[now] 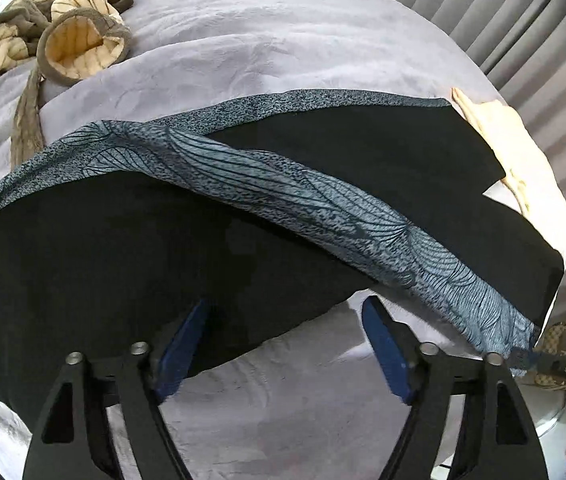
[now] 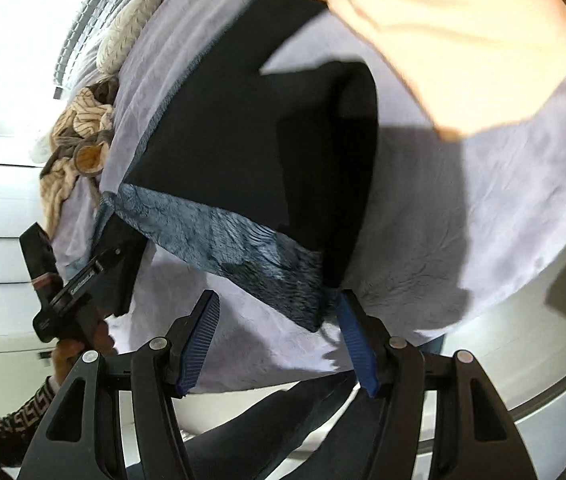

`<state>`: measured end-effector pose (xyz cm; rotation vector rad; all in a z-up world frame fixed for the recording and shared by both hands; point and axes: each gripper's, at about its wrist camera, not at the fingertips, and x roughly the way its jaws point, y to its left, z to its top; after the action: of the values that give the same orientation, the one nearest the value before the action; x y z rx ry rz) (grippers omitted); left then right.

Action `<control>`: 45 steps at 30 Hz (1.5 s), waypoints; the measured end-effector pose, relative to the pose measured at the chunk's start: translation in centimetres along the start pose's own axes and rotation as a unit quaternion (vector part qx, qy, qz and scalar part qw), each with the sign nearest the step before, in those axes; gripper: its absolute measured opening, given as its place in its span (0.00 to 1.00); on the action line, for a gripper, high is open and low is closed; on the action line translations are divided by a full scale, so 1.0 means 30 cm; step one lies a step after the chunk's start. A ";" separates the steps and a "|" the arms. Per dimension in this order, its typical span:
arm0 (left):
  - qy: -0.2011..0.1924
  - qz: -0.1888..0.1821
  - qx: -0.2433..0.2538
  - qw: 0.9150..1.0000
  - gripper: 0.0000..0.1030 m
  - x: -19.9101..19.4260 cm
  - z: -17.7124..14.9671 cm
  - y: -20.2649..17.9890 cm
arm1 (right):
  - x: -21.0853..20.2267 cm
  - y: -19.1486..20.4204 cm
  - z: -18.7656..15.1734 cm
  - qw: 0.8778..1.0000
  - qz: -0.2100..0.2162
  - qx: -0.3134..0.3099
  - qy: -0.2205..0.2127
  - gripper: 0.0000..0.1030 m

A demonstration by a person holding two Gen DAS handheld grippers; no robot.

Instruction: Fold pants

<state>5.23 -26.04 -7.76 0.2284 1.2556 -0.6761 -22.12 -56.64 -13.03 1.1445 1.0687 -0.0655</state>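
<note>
1. Left wrist view: the pants (image 1: 131, 240), black with a grey-blue patterned band, lay spread on the lilac bedspread (image 1: 267, 408), their long axis running across the frame from lower left to far right.
2. The left gripper (image 1: 285, 344) pointed steeply down at the near edge of the pants. Its jaws stood wide apart. The left blue pad (image 1: 183, 352) overlapped the black cloth, the right one hung over bare bedspread; nothing looked pinched, though black on black made the left pad's contact hard to judge.
3. A cream cloth (image 1: 515, 152) lay against the far right end of the pants, and a striped garment (image 1: 63, 40) sat well apart at the far left.
4. Right wrist view: the right gripper (image 2: 279, 336) was open about as wide, empty, with the patterned corner of the pants (image 2: 243, 152) just ahead of its fingertips and reaching in between them.
5. Here the pants ran away from the tongs up the bed. The left gripper (image 2: 95, 280), held in a hand, sat at the left edge, beside the other near corner.
6. Judgement: each hand was close to its own corner of the near end; the right seemed nearer a clean pinch, so the next fold likely carries that end away along the long axis
</note>
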 end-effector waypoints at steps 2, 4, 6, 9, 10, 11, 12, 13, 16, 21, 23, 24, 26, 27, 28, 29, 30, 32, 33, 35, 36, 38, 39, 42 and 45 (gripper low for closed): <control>0.000 0.006 -0.002 1.000 0.78 0.012 -0.001 -0.004 | 0.024 -0.034 0.006 1.000 0.026 0.014 0.003 0.62; 0.003 0.016 0.000 1.000 0.78 0.028 -0.002 -0.013 | 0.045 -0.065 0.010 0.997 0.062 0.036 0.005 0.58; 0.009 0.032 0.007 0.999 0.78 0.046 0.003 -0.033 | 0.061 -0.088 0.024 0.994 0.095 0.061 0.011 0.37; 0.015 0.025 -0.004 1.000 0.78 0.048 0.037 -0.053 | 0.036 -0.071 0.052 0.989 0.133 0.071 0.008 0.12; 0.016 0.017 -0.010 1.000 0.78 0.051 0.055 -0.066 | 0.011 -0.049 0.069 0.987 0.146 0.064 0.002 0.12; 0.014 0.008 -0.020 1.000 0.78 0.046 0.080 -0.075 | -0.024 -0.021 0.098 0.985 0.162 0.059 -0.010 0.11; 0.010 0.005 -0.027 1.000 0.78 0.042 0.102 -0.081 | -0.062 0.006 0.138 0.982 0.178 0.054 -0.025 0.11; 0.003 0.003 -0.036 0.999 0.78 0.037 0.134 -0.088 | -0.085 0.019 0.173 0.980 0.188 0.051 -0.034 0.11; -0.020 0.007 -0.054 0.998 0.78 0.035 0.237 -0.095 | -0.164 0.092 0.336 0.974 0.215 0.024 -0.063 0.11; -0.041 0.030 -0.079 0.996 0.78 0.071 0.391 -0.077 | -0.170 0.197 0.652 0.978 0.196 -0.027 -0.060 0.11; -0.044 0.045 -0.085 0.994 0.78 0.102 0.436 -0.069 | -0.118 0.220 0.757 0.984 0.170 -0.037 -0.043 0.11; -0.045 0.053 -0.087 0.994 0.78 0.122 0.455 -0.070 | -0.085 0.228 0.799 0.986 0.156 -0.040 -0.033 0.11; -0.041 0.066 -0.090 0.993 0.78 0.167 0.486 -0.067 | -0.012 0.222 0.870 0.992 0.119 -0.039 -0.014 0.17; -0.036 0.072 -0.090 0.993 0.78 0.191 0.499 -0.066 | 0.024 0.213 0.898 0.994 0.102 -0.035 -0.005 0.19; -0.033 0.076 -0.090 0.992 0.78 0.206 0.505 -0.063 | 0.044 0.210 0.906 0.995 0.093 -0.037 -0.001 0.24; -0.030 0.083 -0.089 0.992 0.78 0.216 0.504 -0.054 | 0.057 0.209 0.915 0.996 0.077 -0.042 0.001 0.26; -0.027 0.089 -0.088 0.992 0.78 0.223 0.507 -0.053 | 0.053 0.204 0.917 0.997 0.069 -0.045 -0.002 0.29; -0.028 0.089 -0.091 0.991 0.78 0.218 0.502 -0.050 | 0.010 0.187 0.892 0.996 0.061 -0.063 -0.017 0.55; -0.028 0.089 -0.091 0.991 0.78 0.212 0.496 -0.048 | -0.015 0.180 0.881 0.996 0.052 -0.073 -0.026 0.60; -0.028 0.092 -0.089 0.991 0.78 0.197 0.481 -0.052 | -0.061 0.171 0.846 0.993 0.014 -0.103 -0.050 0.64; -0.027 0.093 -0.090 0.991 0.78 0.190 0.473 -0.052 | -0.087 0.151 0.829 0.992 -0.007 -0.114 -0.058 0.64; -0.025 0.095 -0.089 0.991 0.78 0.173 0.452 -0.058 | -0.093 0.111 0.819 0.991 -0.033 -0.118 -0.048 0.62; -0.025 0.097 -0.088 0.991 0.78 0.167 0.443 -0.061 | -0.072 0.084 0.812 0.993 -0.029 -0.109 -0.030 0.58; -0.020 0.105 -0.079 0.991 0.78 0.173 0.420 -0.072 | -0.016 0.039 0.804 0.996 -0.023 -0.086 0.002 0.16; -0.002 0.122 -0.083 0.989 0.78 0.211 0.409 -0.059 | -0.024 0.025 0.811 0.996 -0.035 -0.083 -0.018 0.12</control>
<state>14.93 -35.89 -9.38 0.2382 1.2479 -0.3603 -6.25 -75.09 -11.87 0.9531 1.0614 -0.0518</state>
